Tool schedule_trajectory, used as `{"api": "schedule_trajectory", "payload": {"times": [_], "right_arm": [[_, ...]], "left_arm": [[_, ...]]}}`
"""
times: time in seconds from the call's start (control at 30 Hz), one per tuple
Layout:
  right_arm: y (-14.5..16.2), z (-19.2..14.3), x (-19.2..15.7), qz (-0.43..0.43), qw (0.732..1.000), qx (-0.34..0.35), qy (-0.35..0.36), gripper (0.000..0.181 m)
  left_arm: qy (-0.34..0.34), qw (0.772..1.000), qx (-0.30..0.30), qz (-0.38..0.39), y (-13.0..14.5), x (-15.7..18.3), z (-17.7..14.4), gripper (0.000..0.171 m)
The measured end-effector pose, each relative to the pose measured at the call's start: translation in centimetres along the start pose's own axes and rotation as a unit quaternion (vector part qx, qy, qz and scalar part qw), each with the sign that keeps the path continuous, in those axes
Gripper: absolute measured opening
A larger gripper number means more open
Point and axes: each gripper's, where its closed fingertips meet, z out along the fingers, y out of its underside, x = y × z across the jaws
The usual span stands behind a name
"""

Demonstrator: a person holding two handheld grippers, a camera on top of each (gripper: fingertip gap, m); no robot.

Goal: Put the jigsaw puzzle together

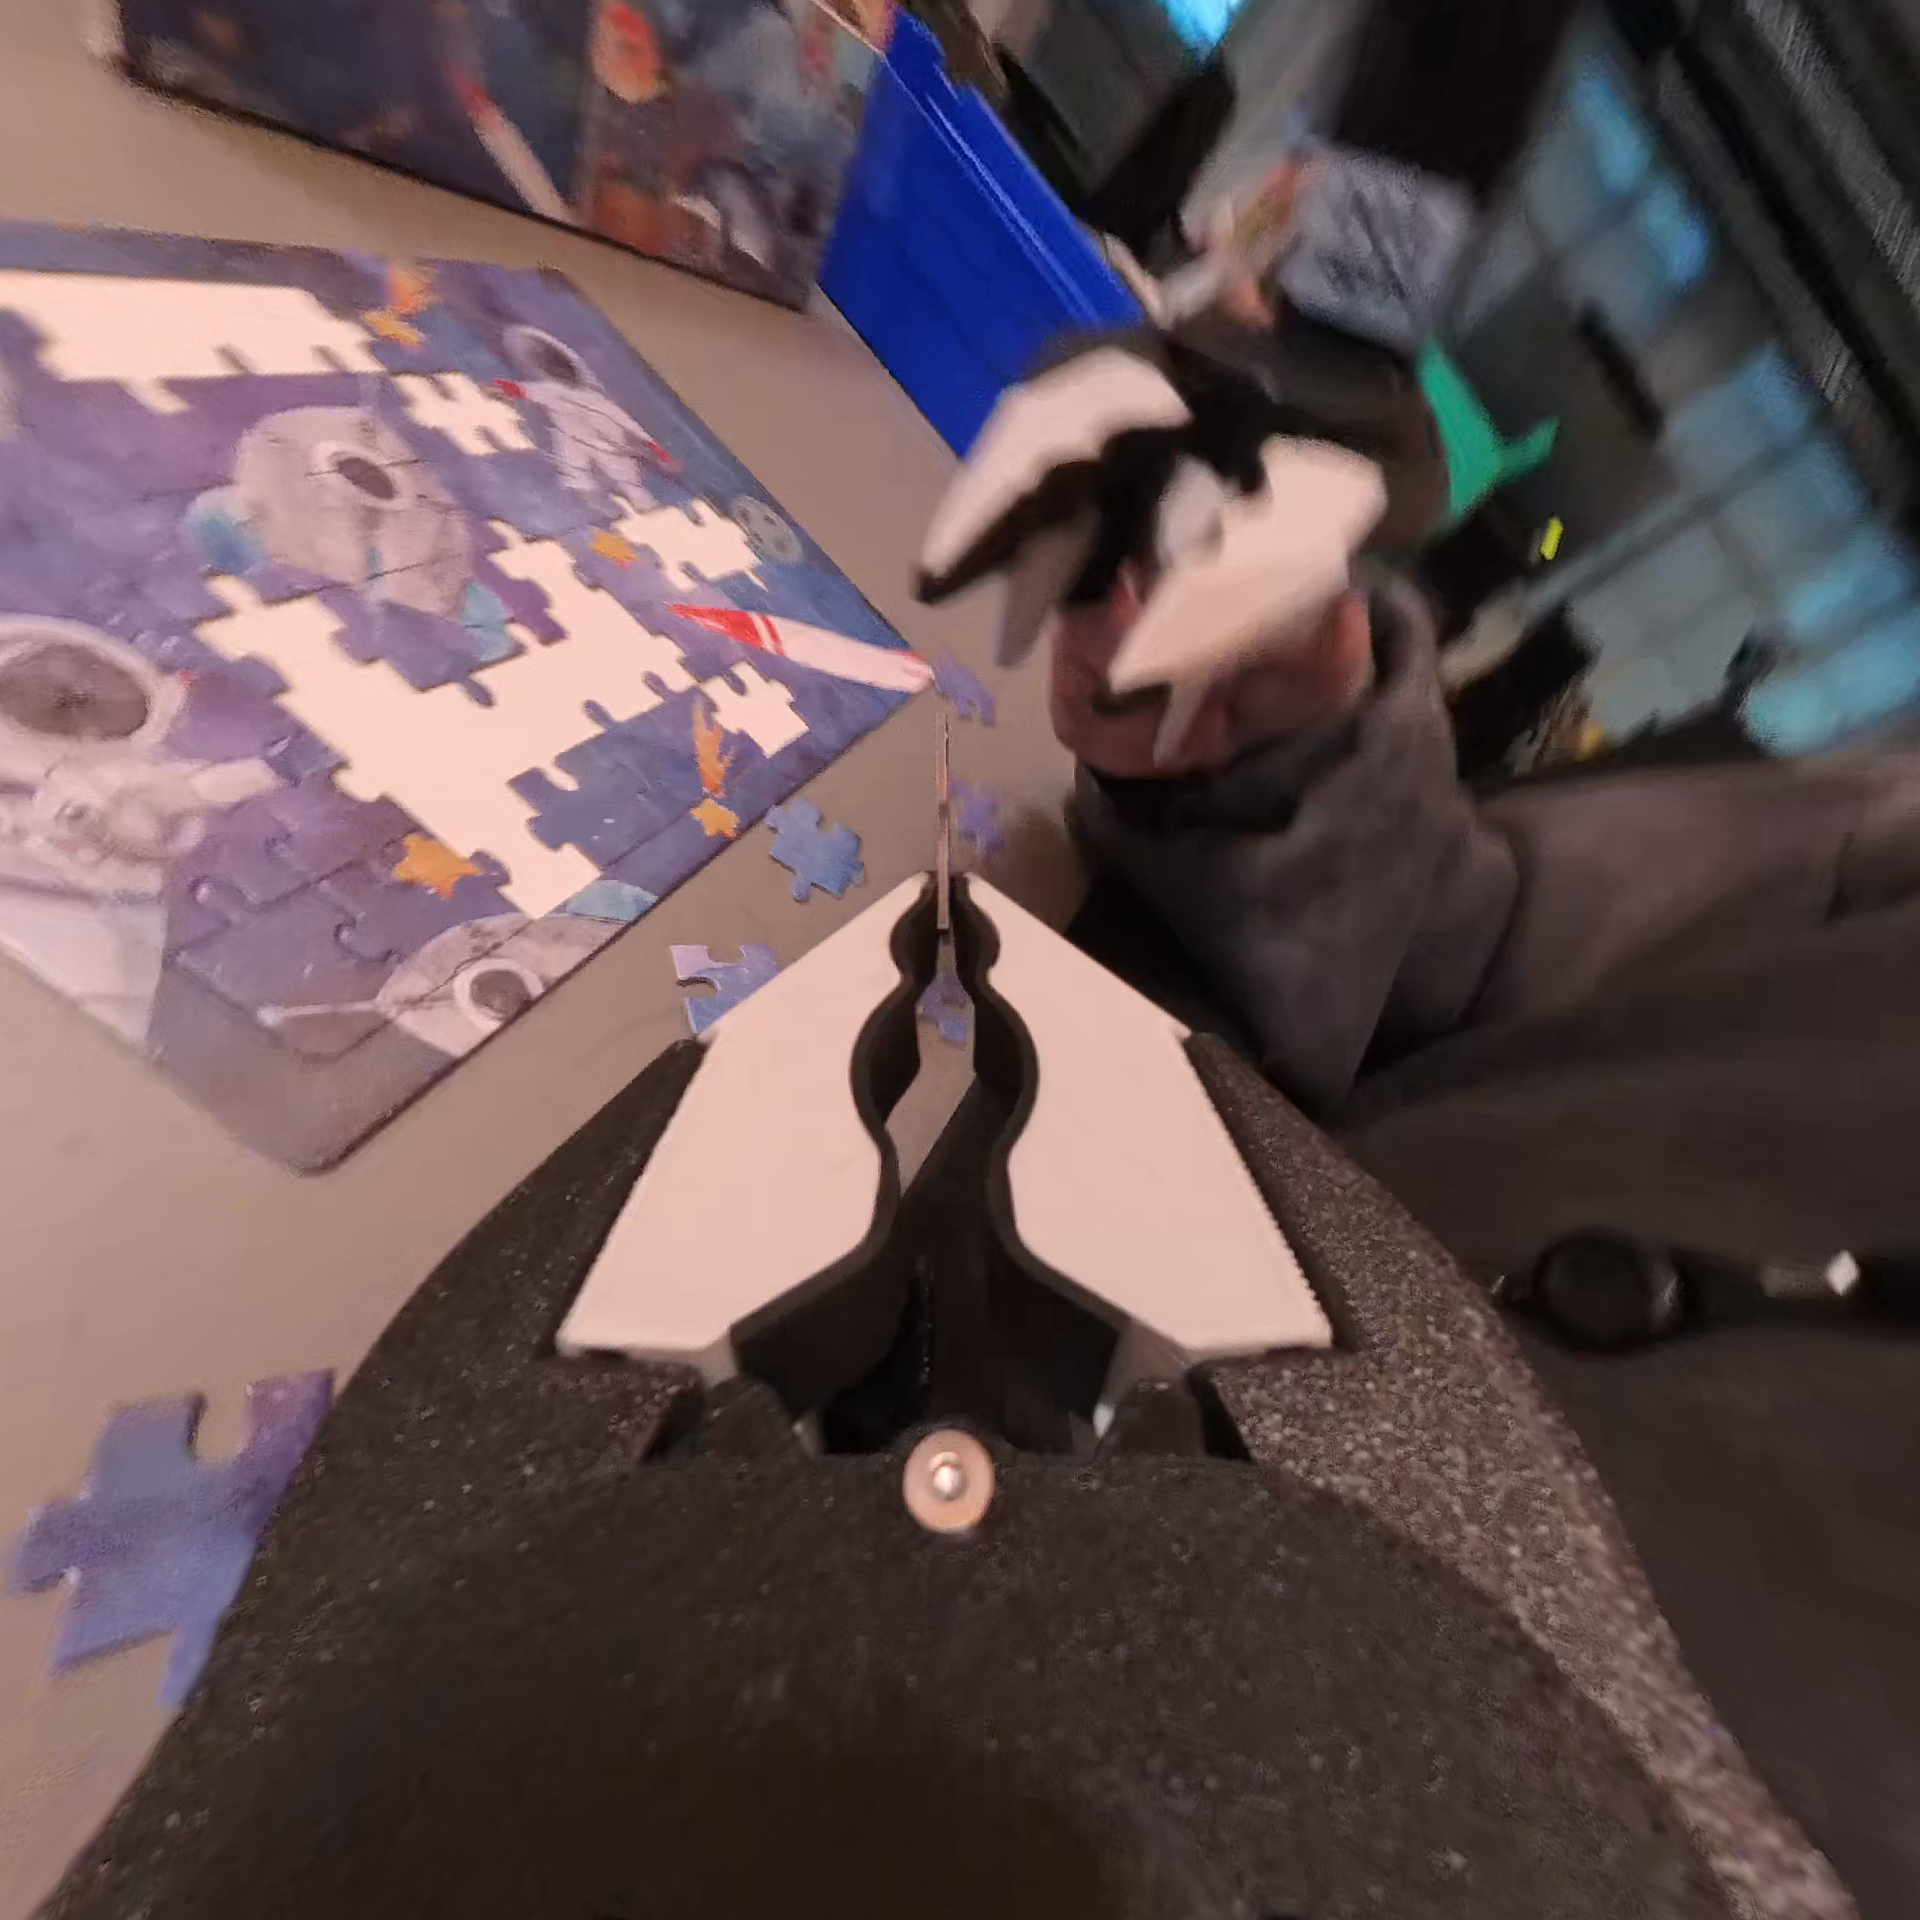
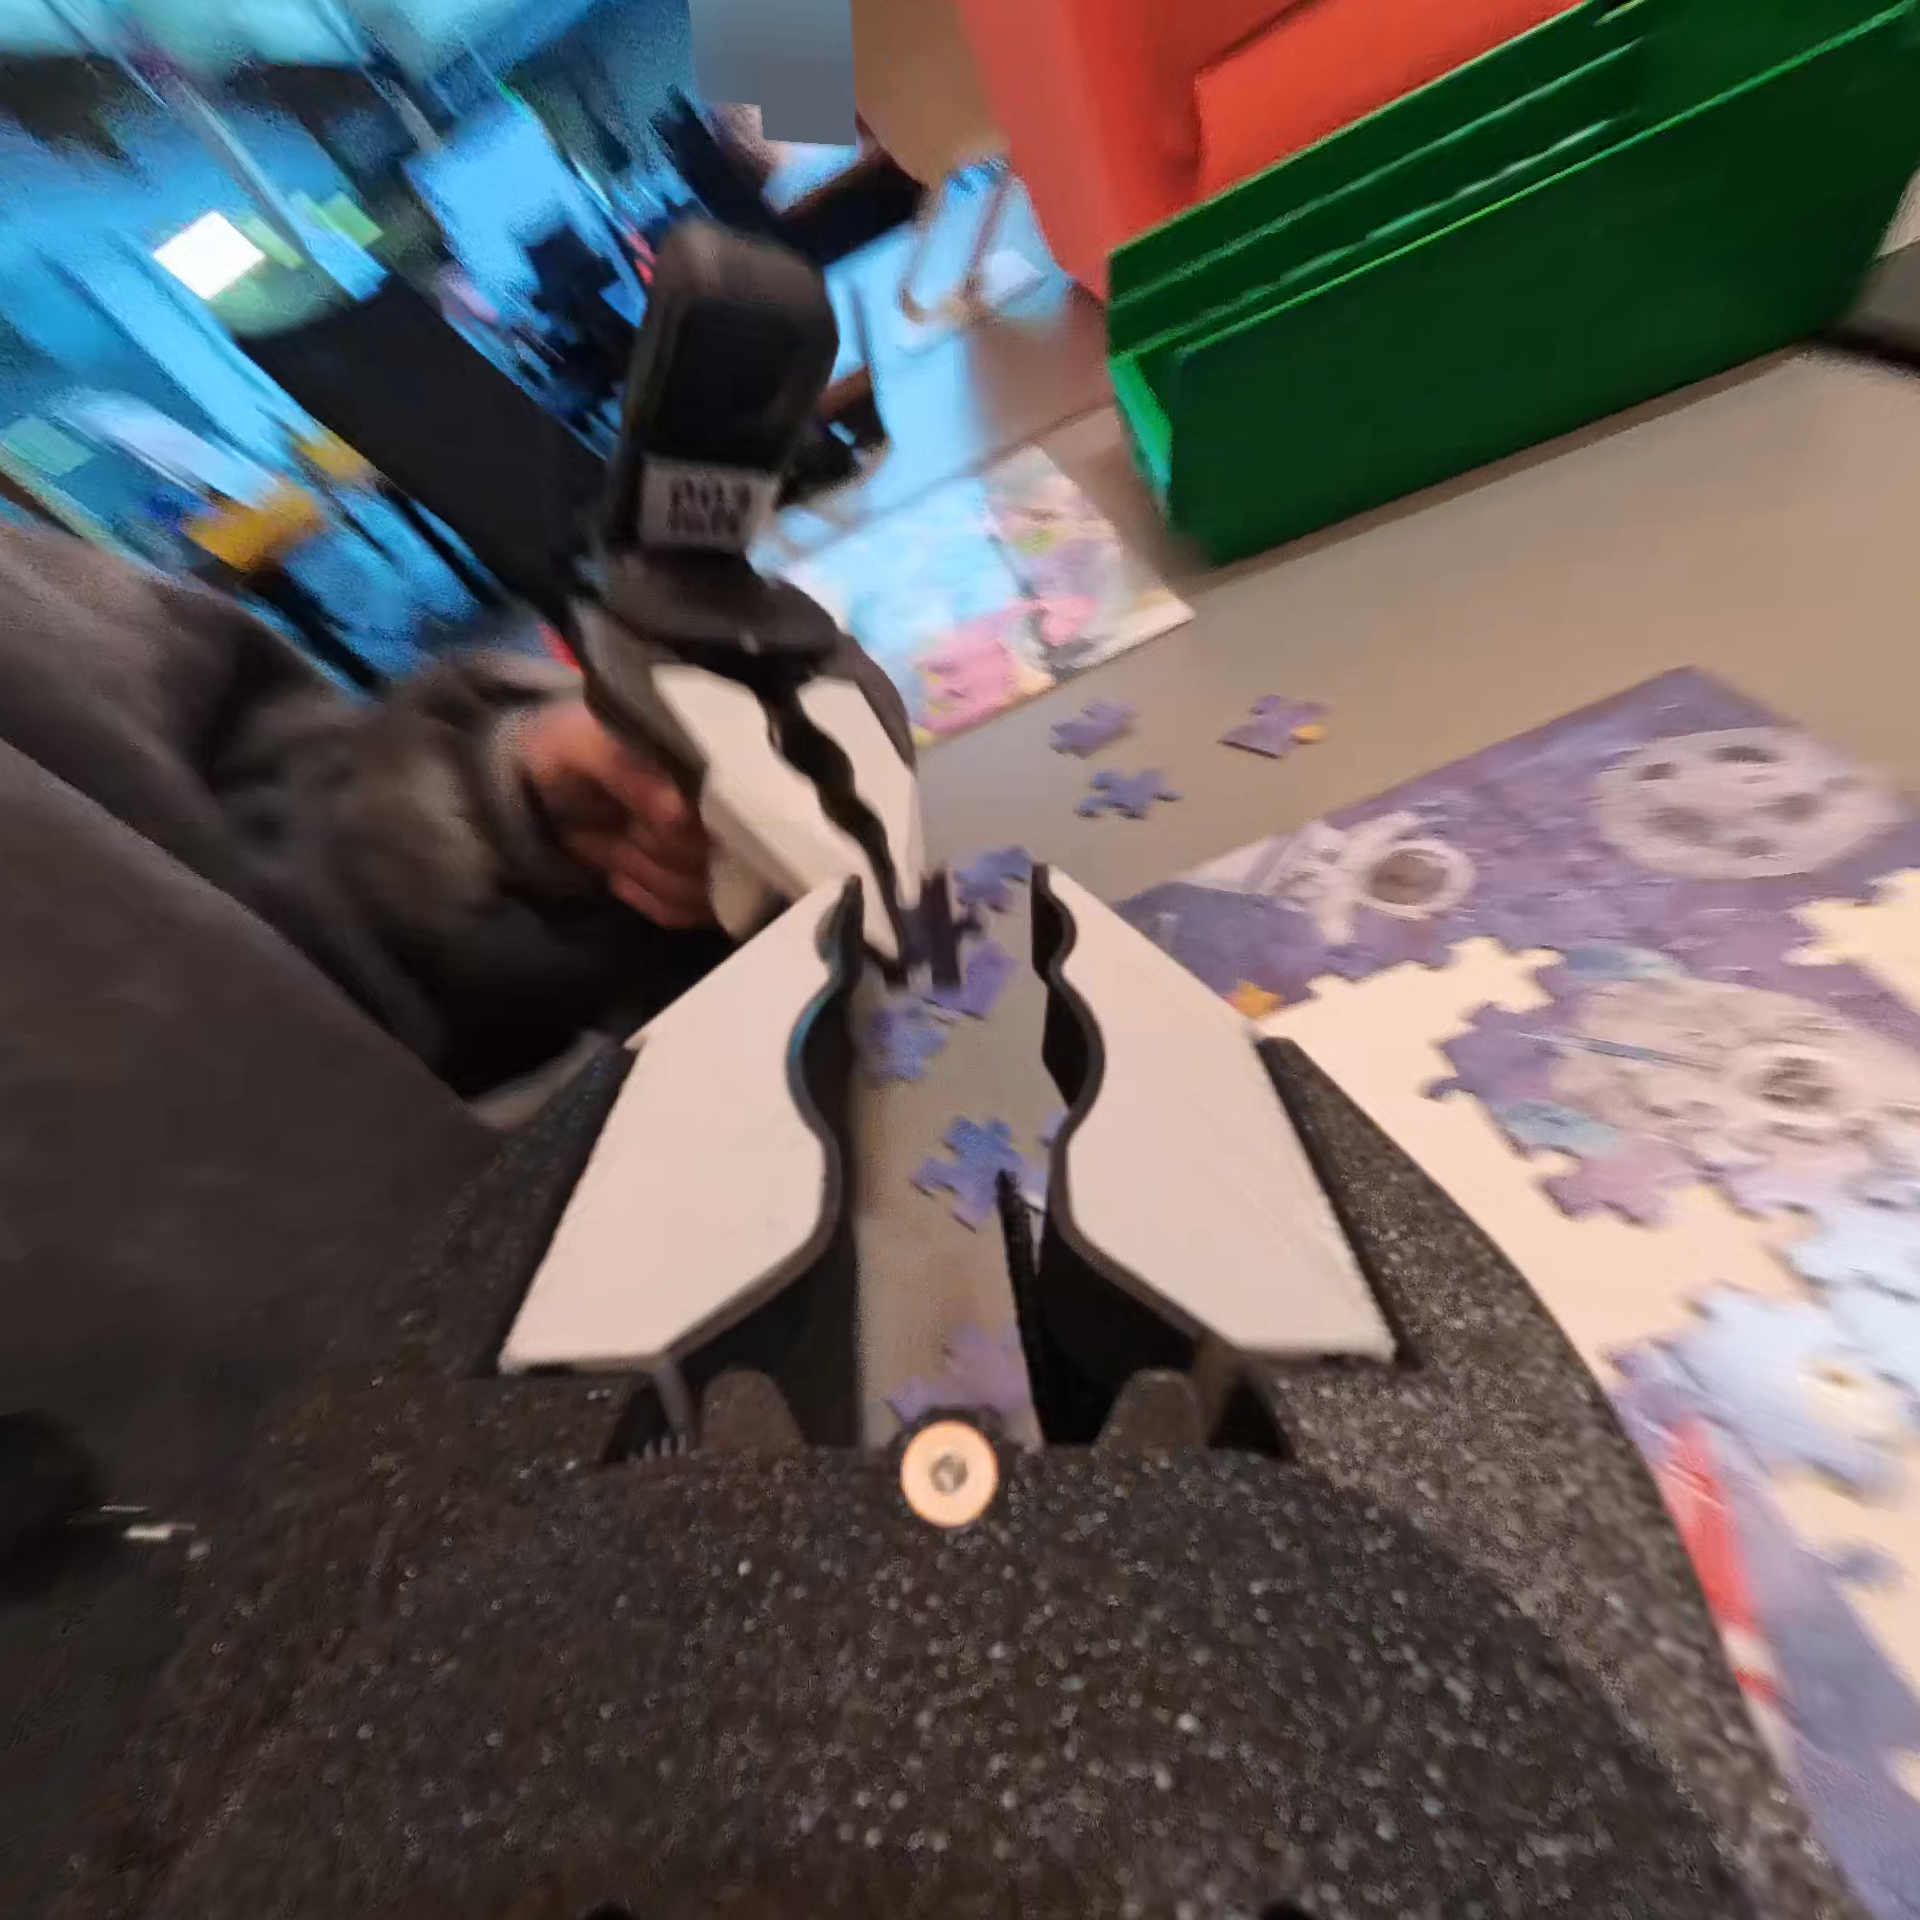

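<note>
The left gripper (image 1: 943,896) pinches a puzzle piece (image 1: 942,821) edge-on at its fingertips, just off the near corner of the half-built jigsaw puzzle (image 1: 343,665). Beyond that corner loose pieces (image 1: 816,847) dot the table (image 1: 135,1226), and the right gripper (image 2: 945,894) hangs above (blurred), jaws parted, holding nothing.
</note>
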Motion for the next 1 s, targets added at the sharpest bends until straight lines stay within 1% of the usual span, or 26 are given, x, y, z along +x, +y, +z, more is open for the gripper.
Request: {"api": "schedule_trajectory", "payload": {"times": [0.07,0.1,0.13,0.2,0.27,0.33,0.4,0.47,0.57,0.6,0.63,0.67,0.7,0.73,0.77,0.8,0.87,0.93,1.0], "right_arm": [[1.3,0.0,0.5,-0.096,0.991,-0.044,0.085,0.036],[1.7,0.3,0.5,-0.129,0.983,-0.062,0.112,0.044],[2.1,0.8,0.4,-0.150,0.976,-0.082,0.132,0.050],[2.1,1.7,0.1,-0.178,0.967,-0.097,0.157,0.055],[2.4,2.5,0.0,-0.199,0.958,-0.115,0.171,0.055],[2.1,2.5,0.9,-0.228,0.942,-0.123,0.211,0.044],[2.6,2.7,1.1,-0.227,0.940,-0.144,0.209,0.045],[2.9,2.9,1.2,-0.221,0.942,-0.148,0.205,0.038],[3.5,2.8,1.7,-0.225,0.938,-0.165,0.204,0.032],[3.8,2.7,2.0,-0.224,0.937,-0.178,0.200,0.032],[4.2,2.4,2.5,-0.225,0.935,-0.195,0.195,0.032],[4.7,2.0,3.3,-0.225,0.929,-0.220,0.193,0.032],[5.1,1.6,4.4,-0.229,0.922,-0.244,0.197,0.032],[5.5,1.6,5.3,-0.230,0.918,-0.262,0.189,0.032],[6.2,1.9,5.8,-0.218,0.921,-0.277,0.167,0.032],[6.9,2.2,6.4,-0.200,0.923,-0.295,0.147,0.032],[8.0,3.0,7.8,-0.182,0.918,-0.330,0.123,0.032],[8.6,3.8,8.7,-0.187,0.911,-0.349,0.112,0.032],[8.8,4.2,8.7,-0.192,0.908,-0.359,0.100,0.032]], "left_arm": [[0.009,0.996,0.044,-0.075,-1.0,-0.9,-0.5,0.002],[0.018,0.993,0.057,-0.100,-1.2,-1.0,-0.7,0.001],[0.028,0.990,0.069,-0.120,-1.4,-1.1,-0.7,0.002],[0.030,0.986,0.078,-0.142,-1.3,-1.4,-0.5,0.002],[0.028,0.985,0.080,-0.154,-1.2,-1.7,-0.3,0.002],[0.031,0.983,0.082,-0.161,-1.2,-1.6,-0.1,0.002],[0.030,0.982,0.084,-0.165,-1.2,-1.6,-0.1,0.002],[0.030,0.981,0.085,-0.172,-1.2,-1.6,0.1,0.002],[0.021,0.981,0.076,-0.179,-0.7,-2.0,0.5,0.002],[0.010,0.981,0.076,-0.181,-0.7,-2.4,0.4,0.012],[-0.002,0.980,0.081,-0.180,-0.8,-2.9,0.0,0.030],[-0.016,0.980,0.090,-0.175,-1.2,-3.5,-0.7,0.033],[-0.037,0.981,0.101,-0.163,-1.5,-4.3,-1.5,0.032],[-0.065,0.982,0.104,-0.143,-1.8,-5.1,-2.2,0.025],[-0.095,0.984,0.096,-0.119,-1.7,-6.0,-2.7,0.016],[-0.124,0.984,0.080,-0.098,-1.5,-6.8,-2.9,0.014],[-0.165,0.984,0.042,-0.060,-1.2,-8.0,-2.8,0.007],[-0.204,0.979,0.004,-0.016,-0.9,-9.1,-2.4,0.001],[-0.240,0.970,-0.038,0.026,-0.6,-10.1,-1.9,0.000]]}}
